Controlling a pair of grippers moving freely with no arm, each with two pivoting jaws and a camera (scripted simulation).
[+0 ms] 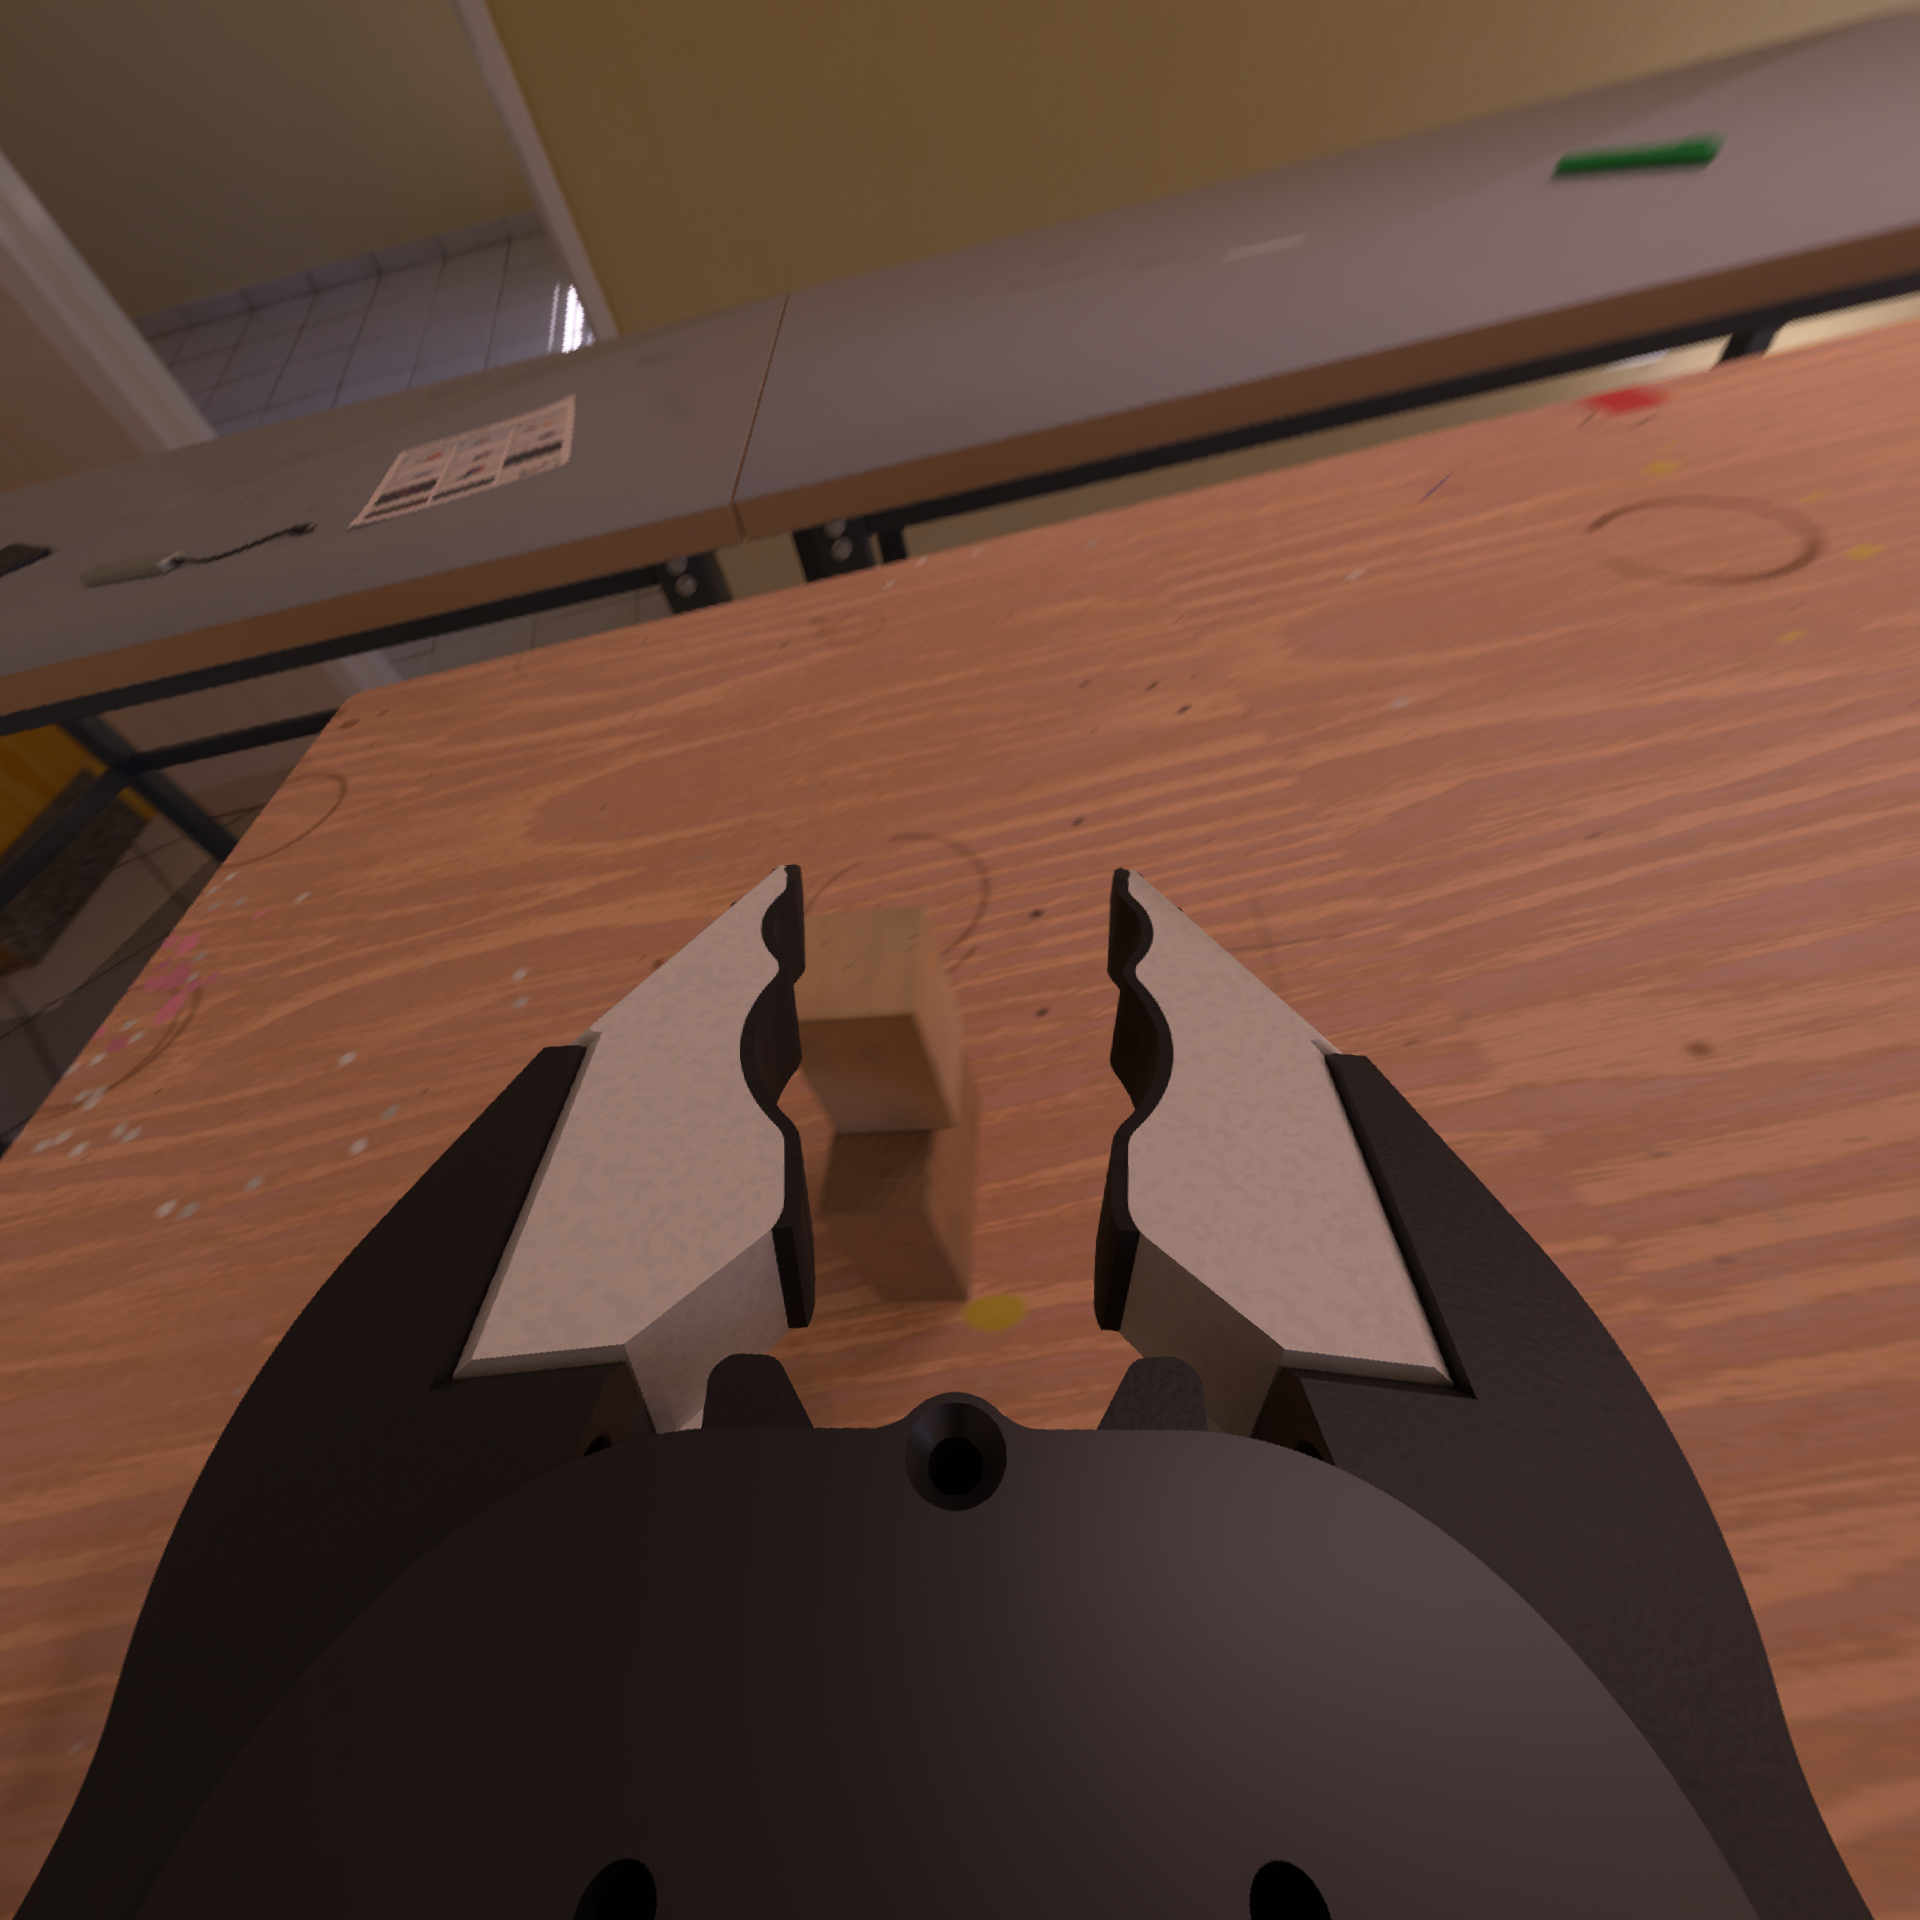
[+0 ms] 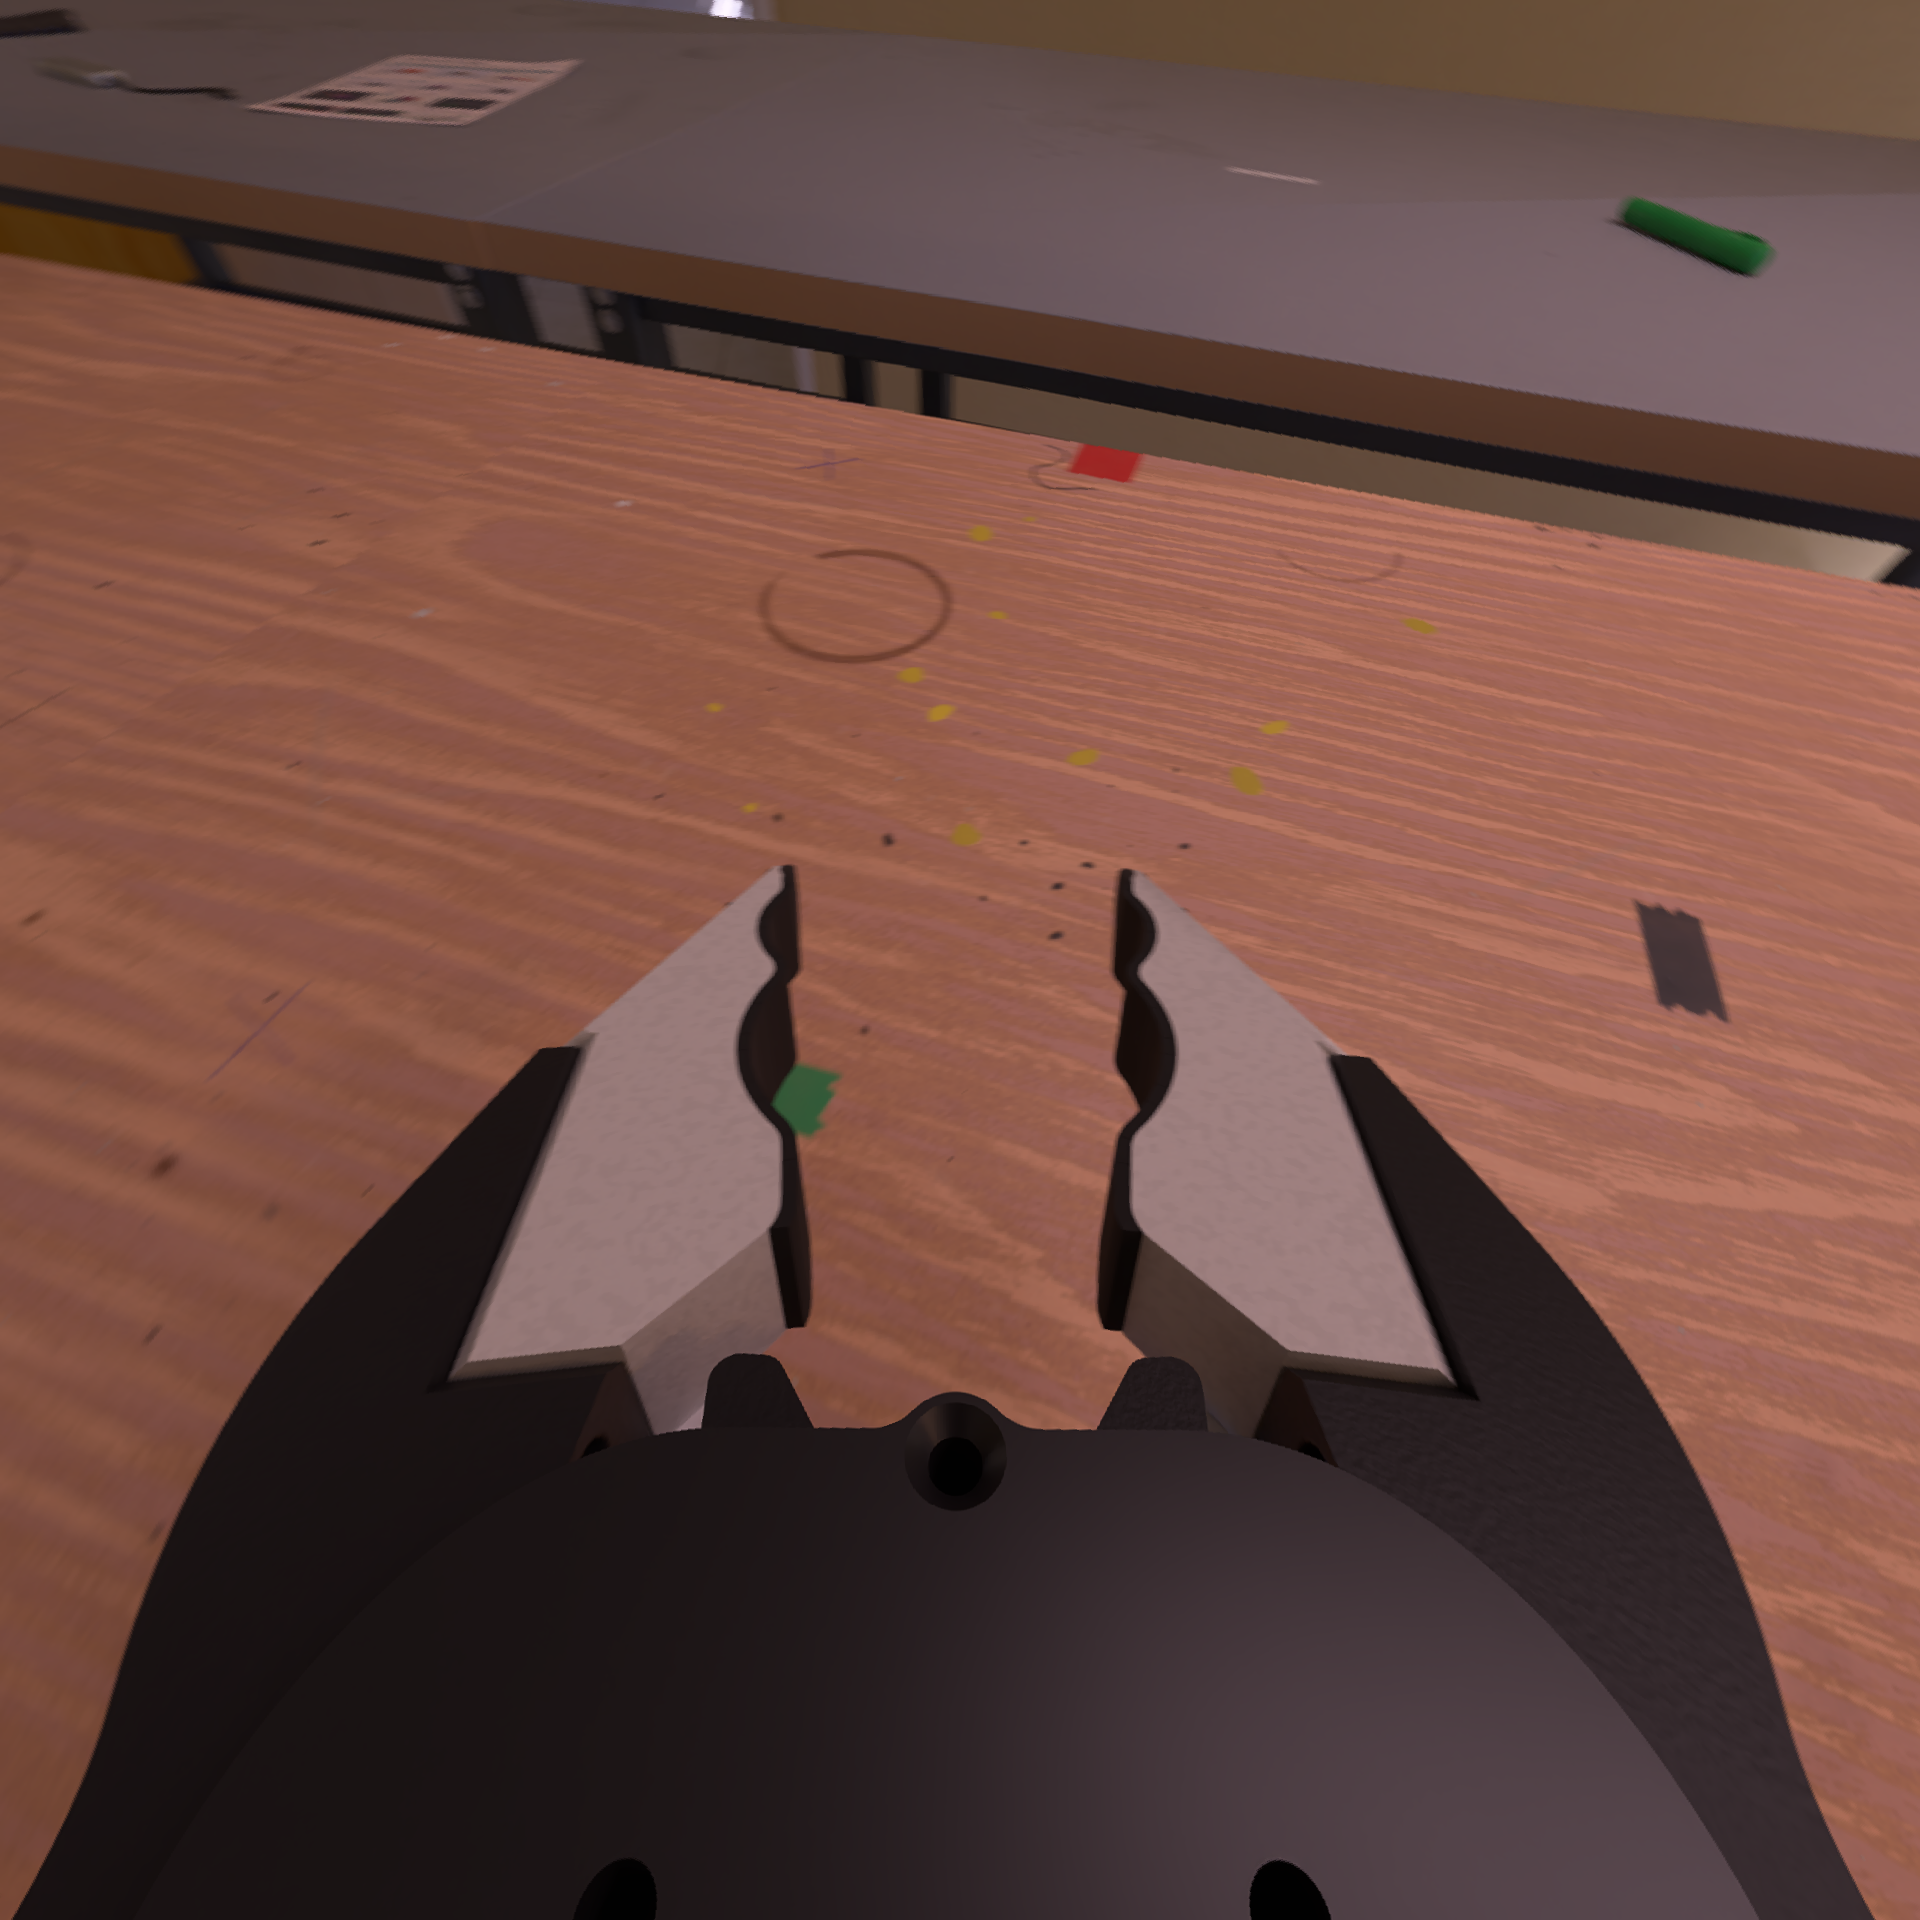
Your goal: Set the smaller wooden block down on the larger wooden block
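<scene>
In the left wrist view a light wooden block (image 1: 873,1023) stands between my fingers, close to the left finger (image 1: 665,1132), which hides its left edge. Directly below it in the picture is a darker, shadowed wooden block (image 1: 899,1216). The two touch and look stacked, the light one on top. My left gripper (image 1: 956,883) is open, its fingers on either side of the blocks and not touching them. My right gripper (image 2: 956,883) is open and empty over bare wooden table (image 2: 416,831). No block shows in the right wrist view.
The wooden table (image 1: 1351,831) ends at a corner far left (image 1: 353,717). A grey table (image 1: 1143,364) stands behind with a green object (image 2: 1694,237) and a paper sheet (image 1: 468,473). Green tape scrap (image 2: 805,1099), red patch (image 2: 1103,462) and dark tape (image 2: 1681,961) lie flat.
</scene>
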